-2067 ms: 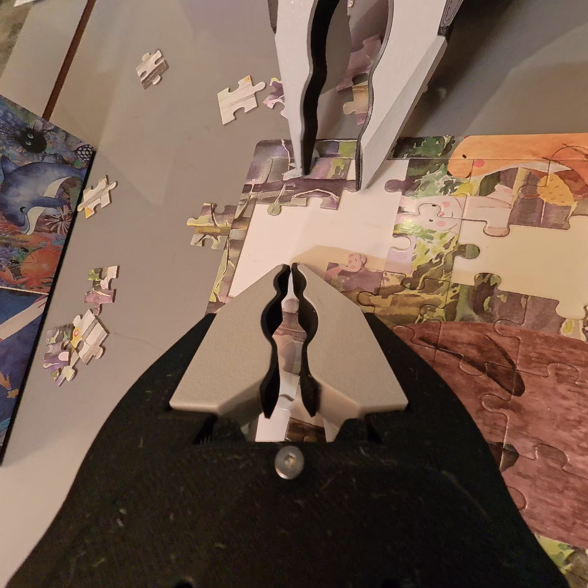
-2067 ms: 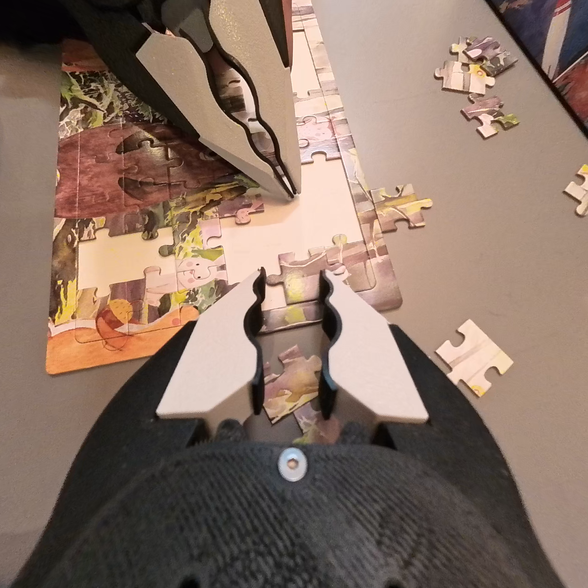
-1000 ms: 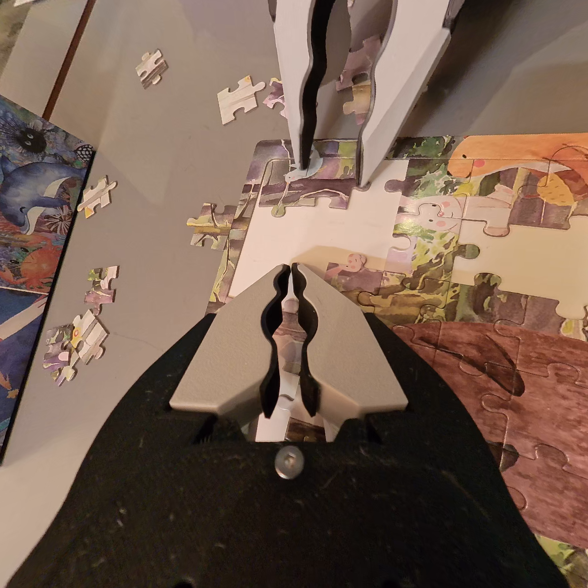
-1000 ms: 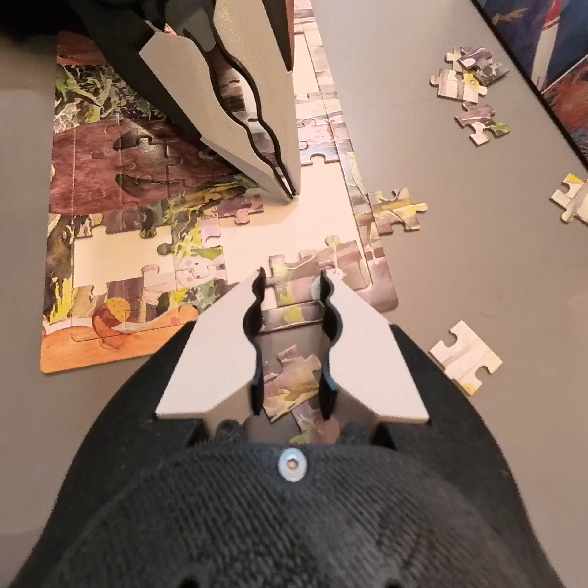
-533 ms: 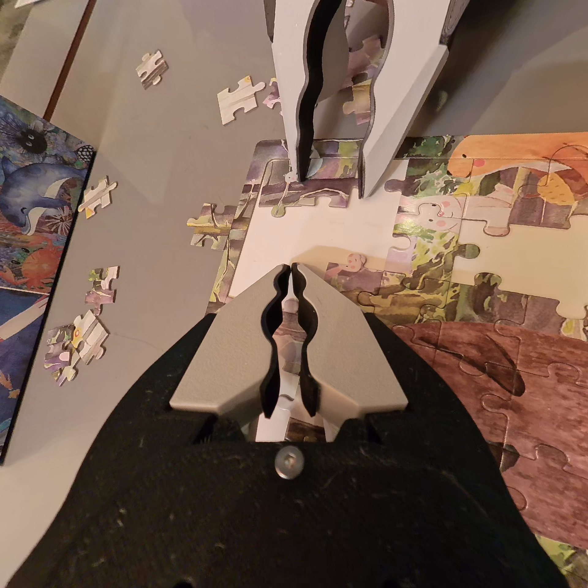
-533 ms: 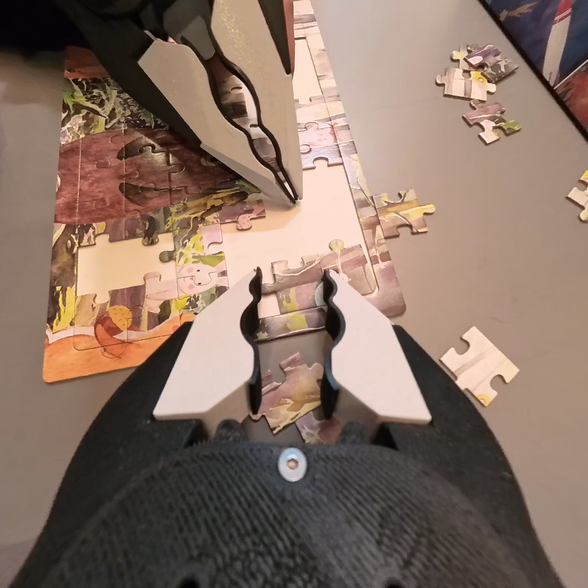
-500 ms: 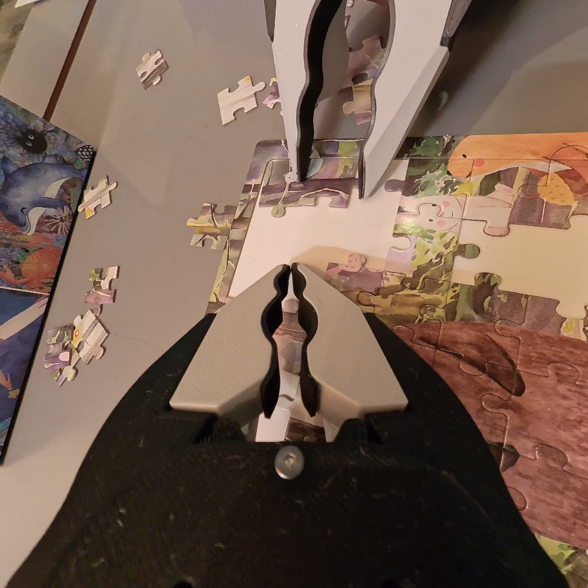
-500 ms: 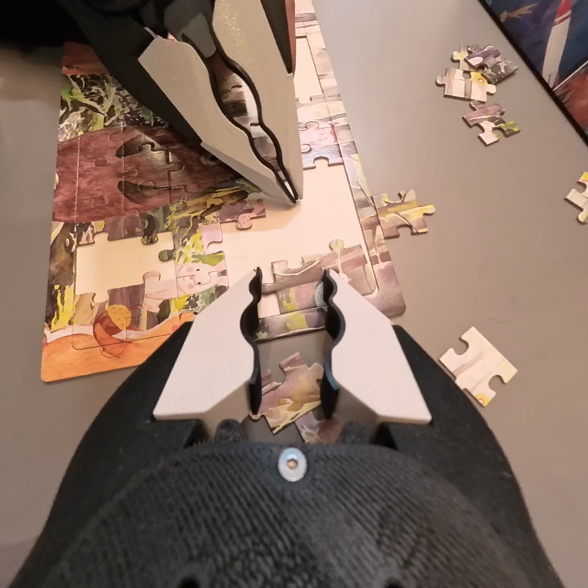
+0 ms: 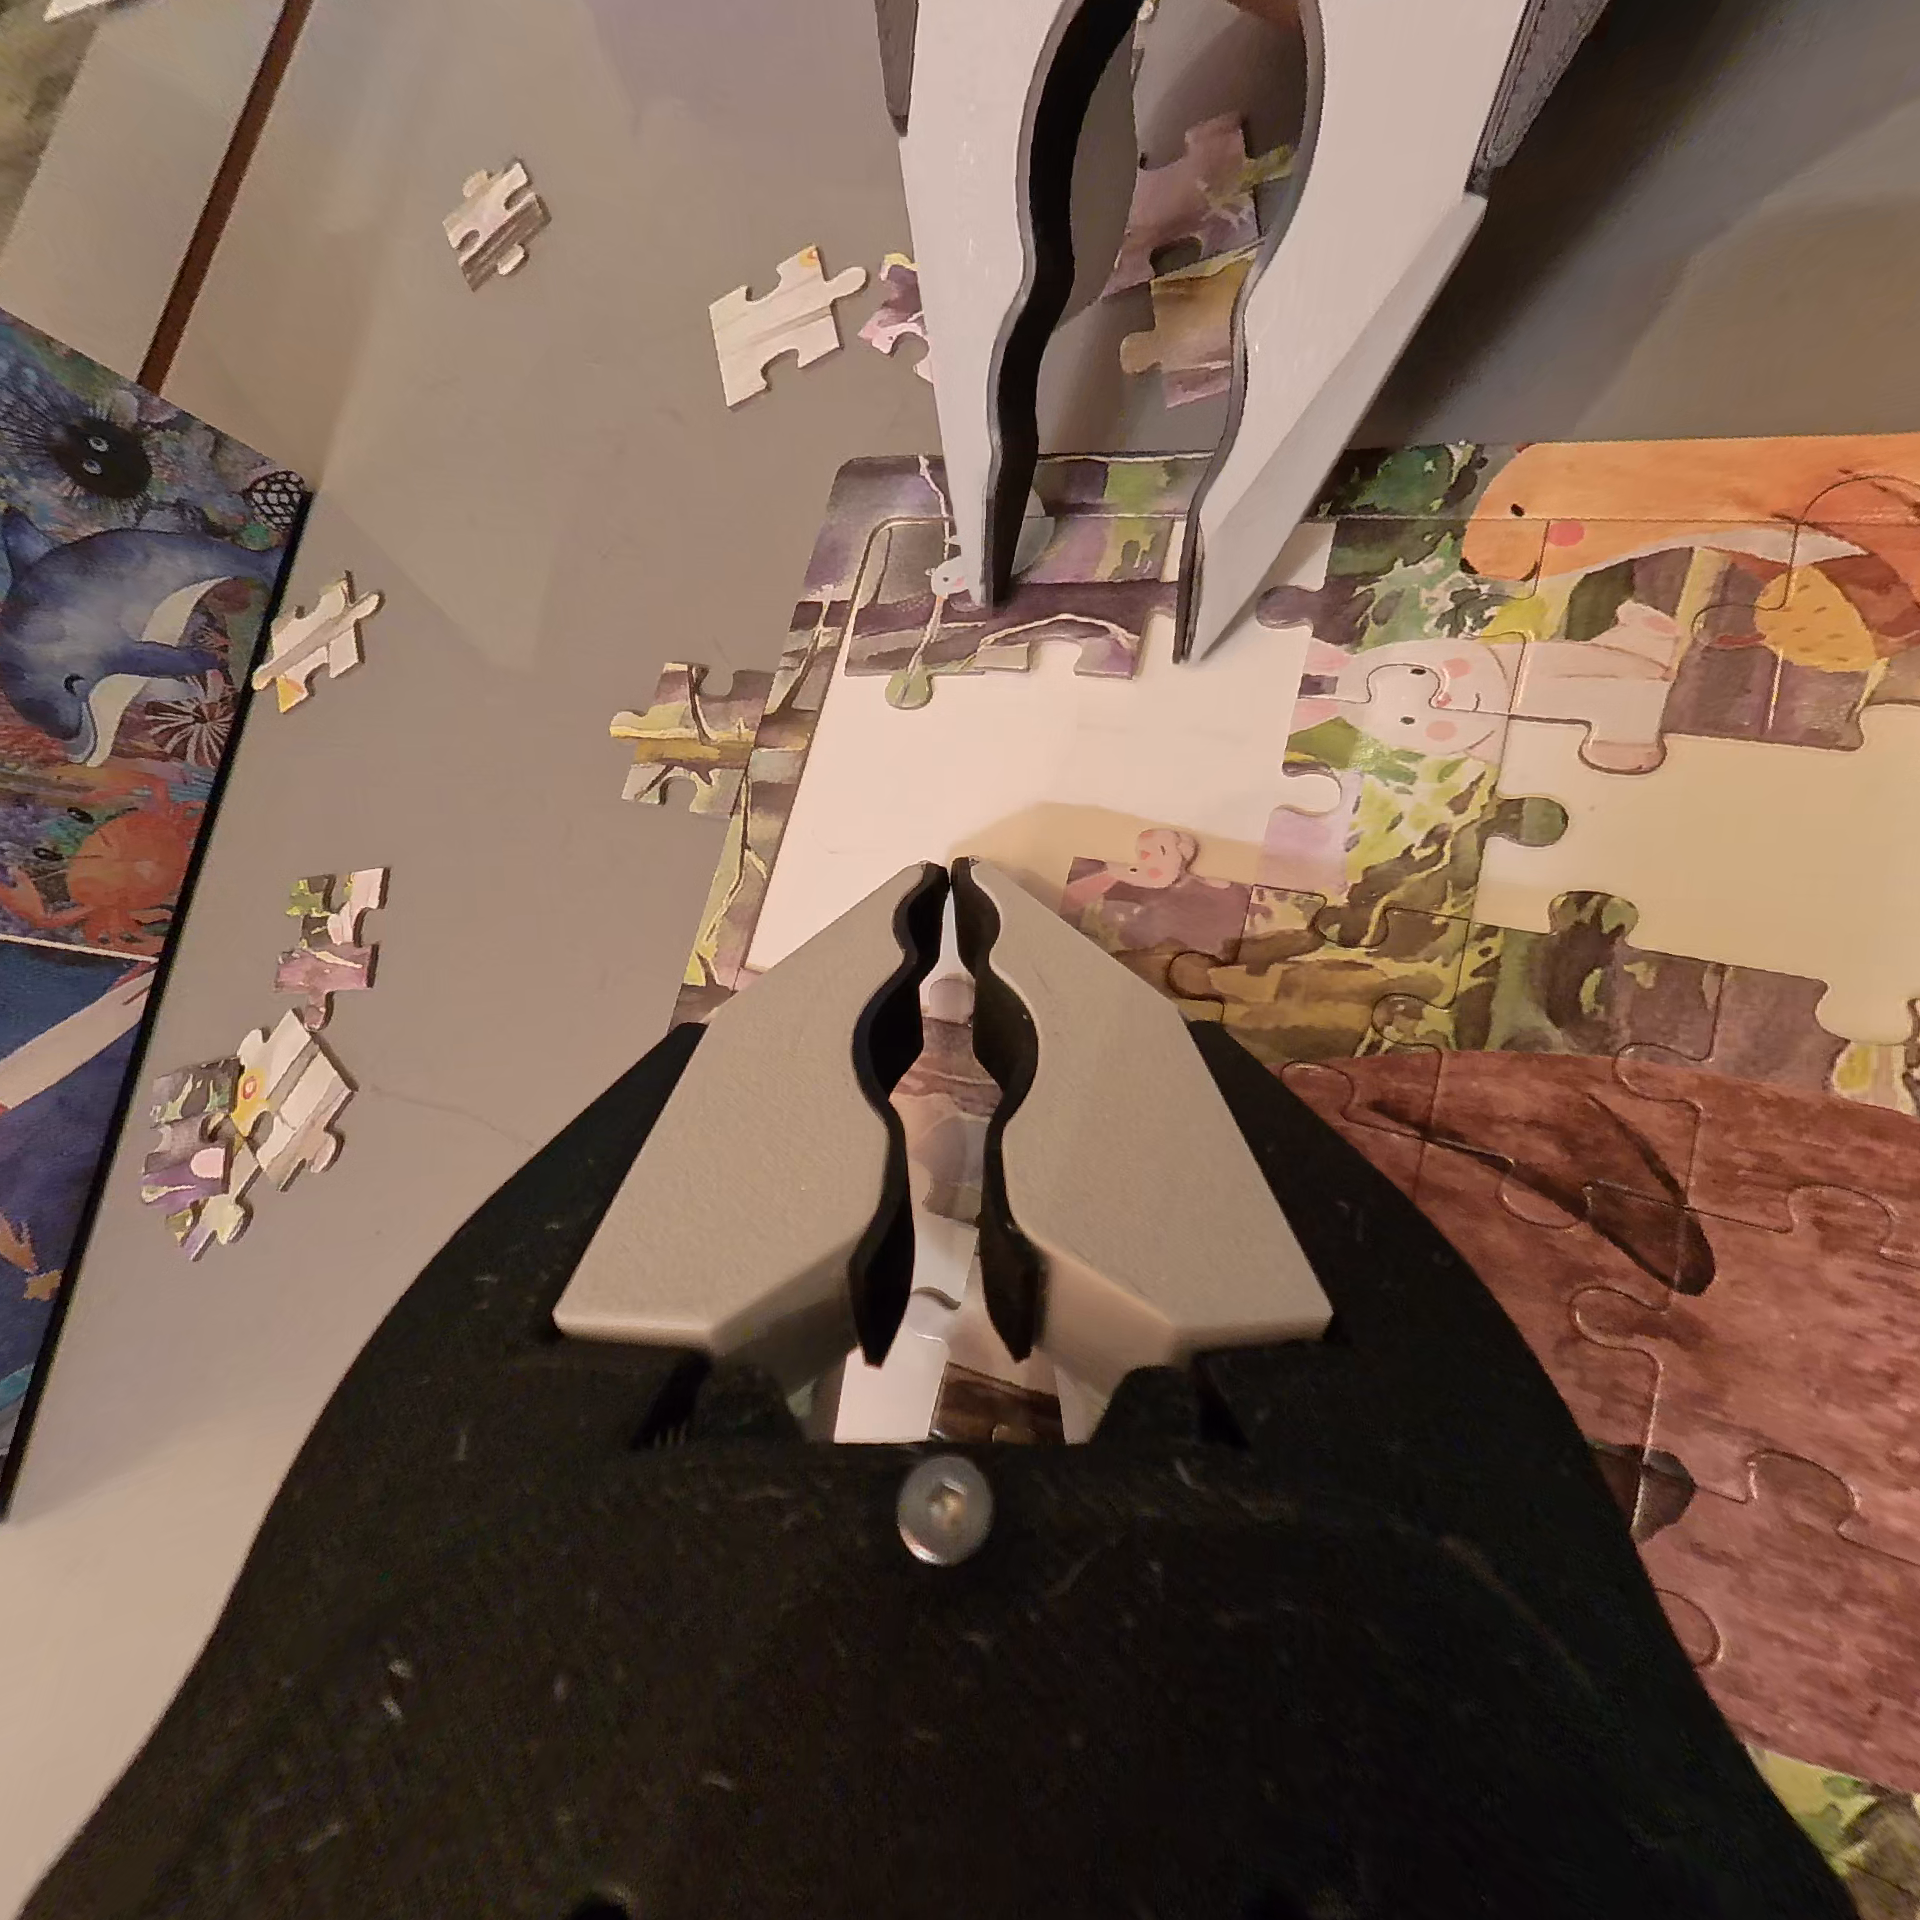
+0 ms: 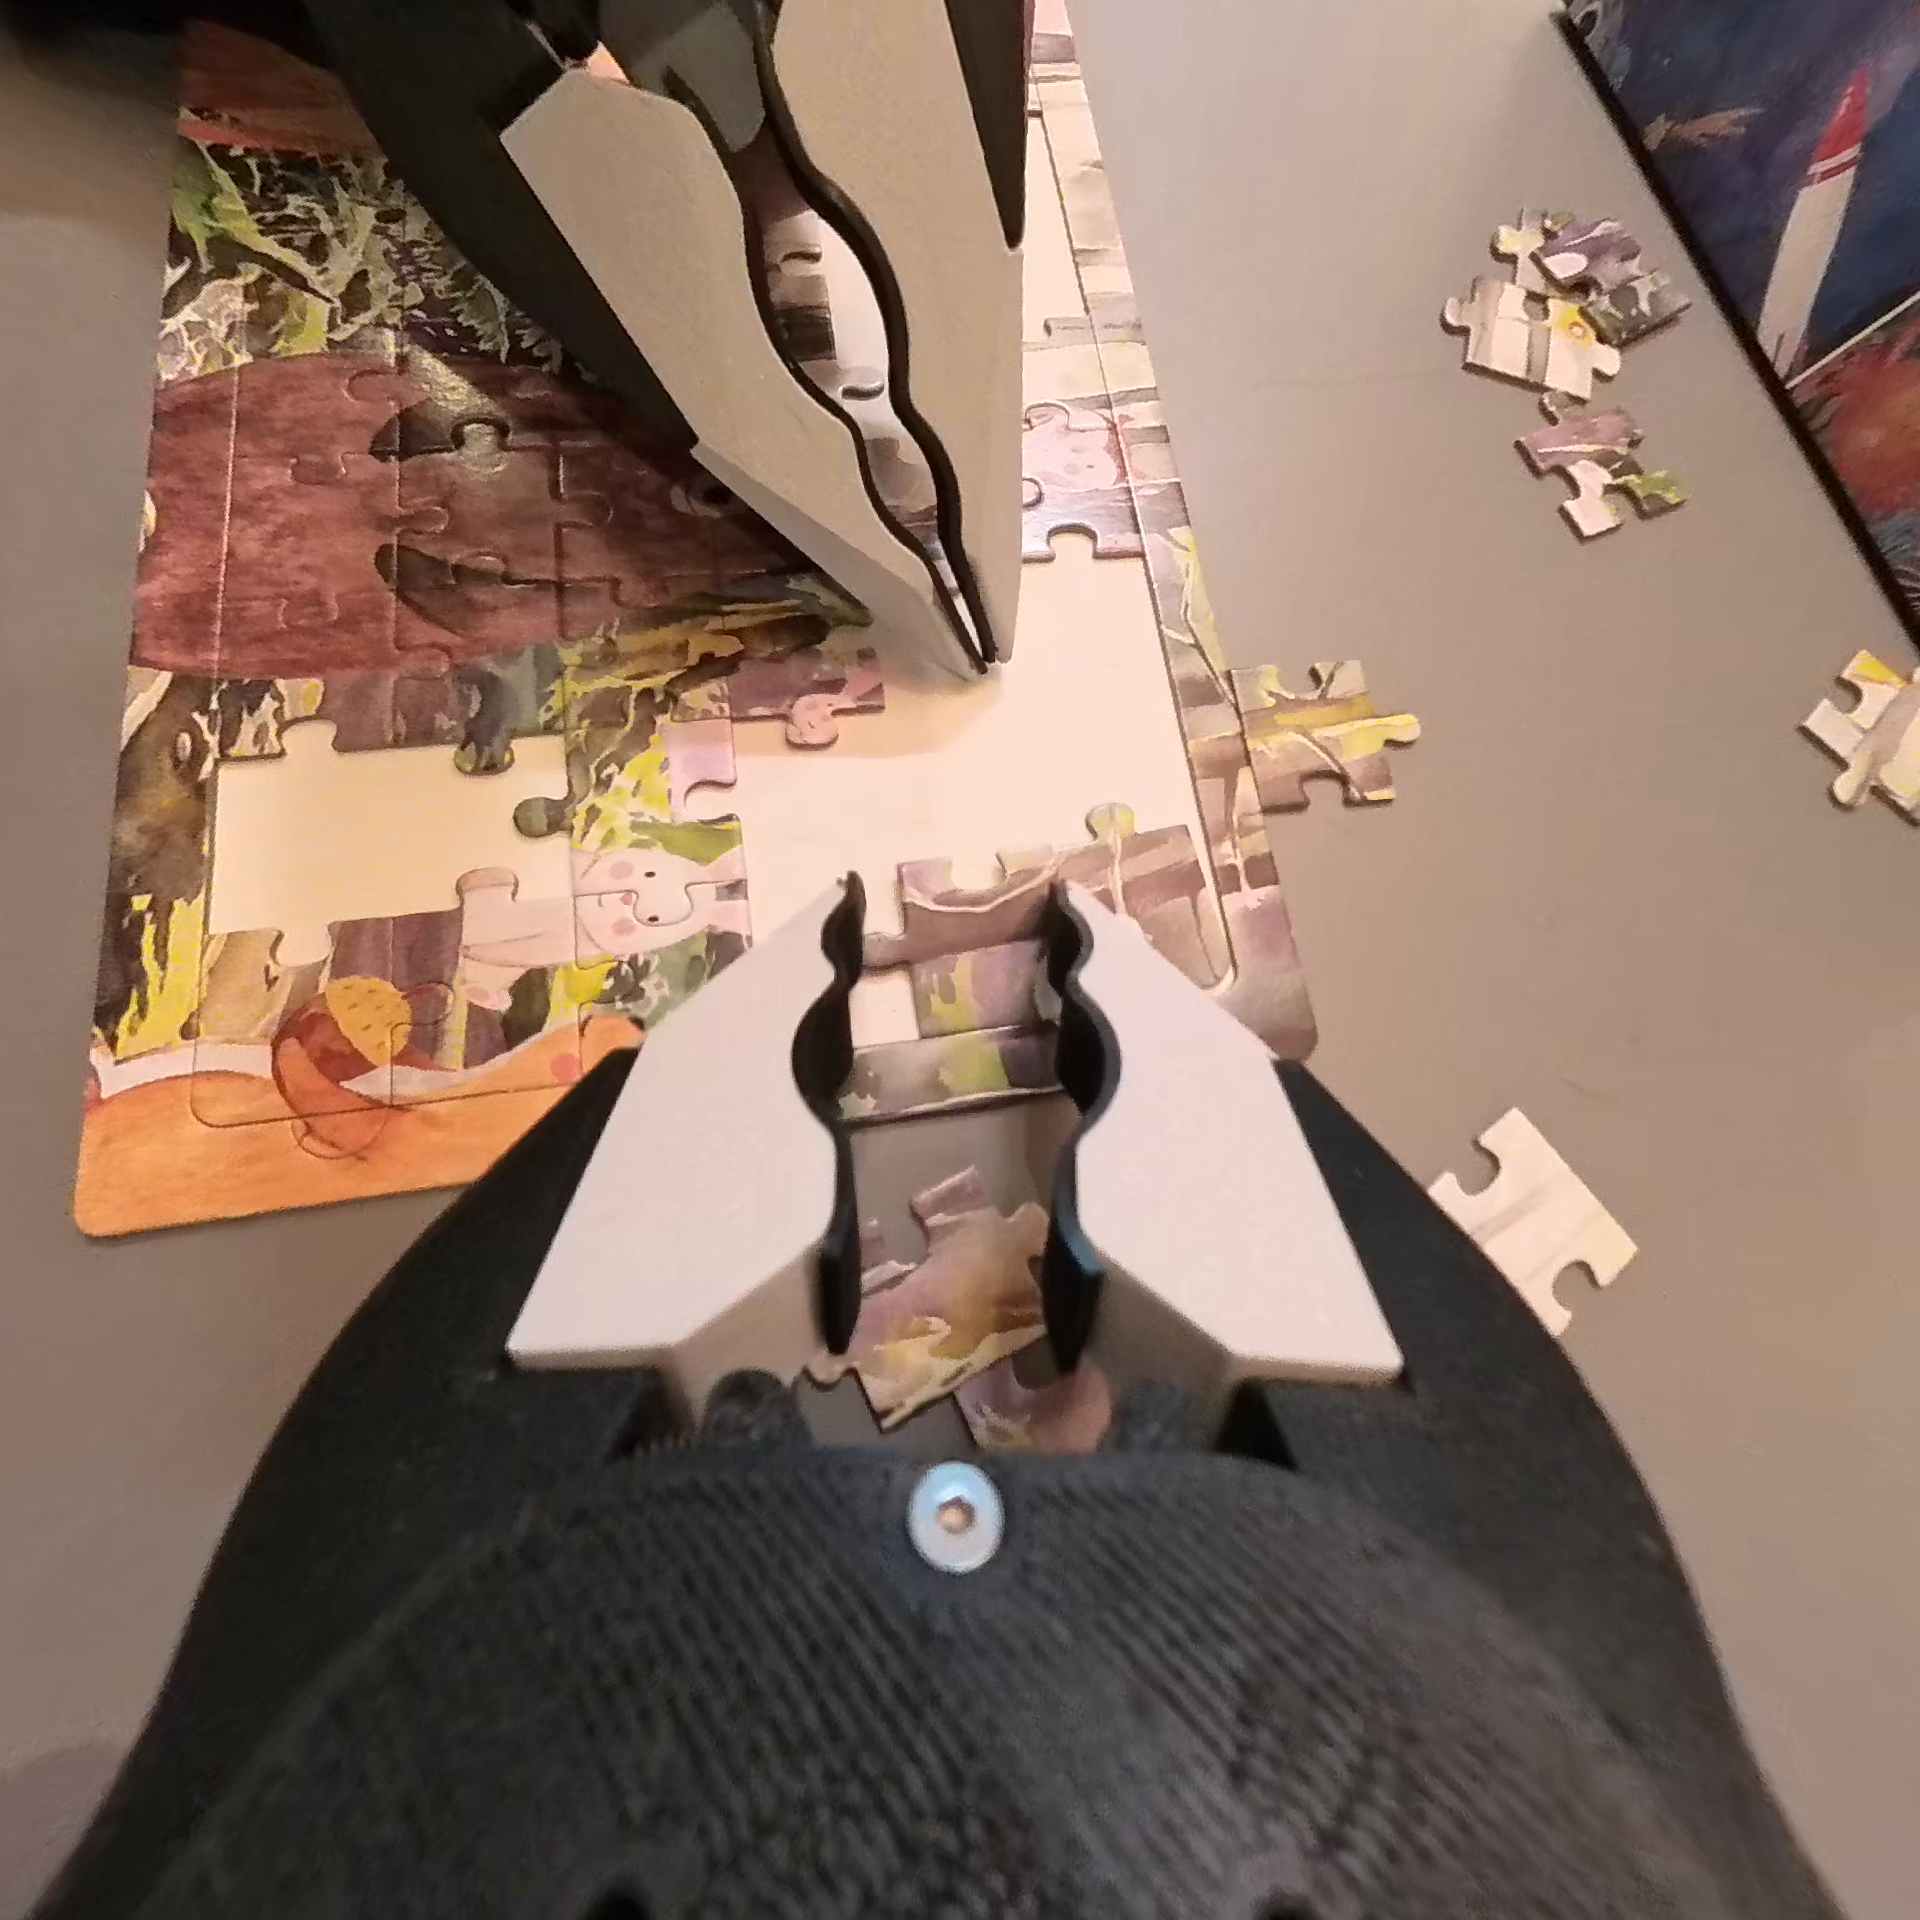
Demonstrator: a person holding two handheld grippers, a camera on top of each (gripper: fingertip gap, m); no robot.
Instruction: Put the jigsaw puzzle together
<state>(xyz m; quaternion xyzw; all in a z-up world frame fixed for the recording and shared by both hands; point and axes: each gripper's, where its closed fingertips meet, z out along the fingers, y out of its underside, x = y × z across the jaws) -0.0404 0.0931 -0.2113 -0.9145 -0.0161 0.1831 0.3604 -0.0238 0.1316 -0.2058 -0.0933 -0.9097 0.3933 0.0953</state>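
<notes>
The partly built jigsaw puzzle (image 9: 1039, 748) lies flat on a grey table, with bare white backing in its middle (image 10: 935, 769). My right gripper (image 10: 956, 899) is open. Its tips rest on a purple piece (image 10: 1143, 873) at the puzzle's corner, which also shows in the left wrist view (image 9: 1039, 634) beneath that gripper (image 9: 1086, 623). My left gripper (image 9: 951, 868) is shut and empty, with its tips down on the bare backing. It shows from the other side in the right wrist view (image 10: 982, 655).
Loose pieces lie on the table: one against the frame's side (image 9: 686, 748) (image 10: 1320, 748), a pale one (image 9: 774, 327) (image 10: 1527, 1236), a small cluster (image 9: 244, 1132) (image 10: 1558, 301), and some under my right gripper (image 10: 956, 1299). A blue picture board (image 9: 94, 675) lies beyond them. There is about 5 cm between the tips of the two grippers.
My right gripper has shifted slightly and the purple piece under its tips has slid a little toward the frame's corner. My left gripper has not moved.
</notes>
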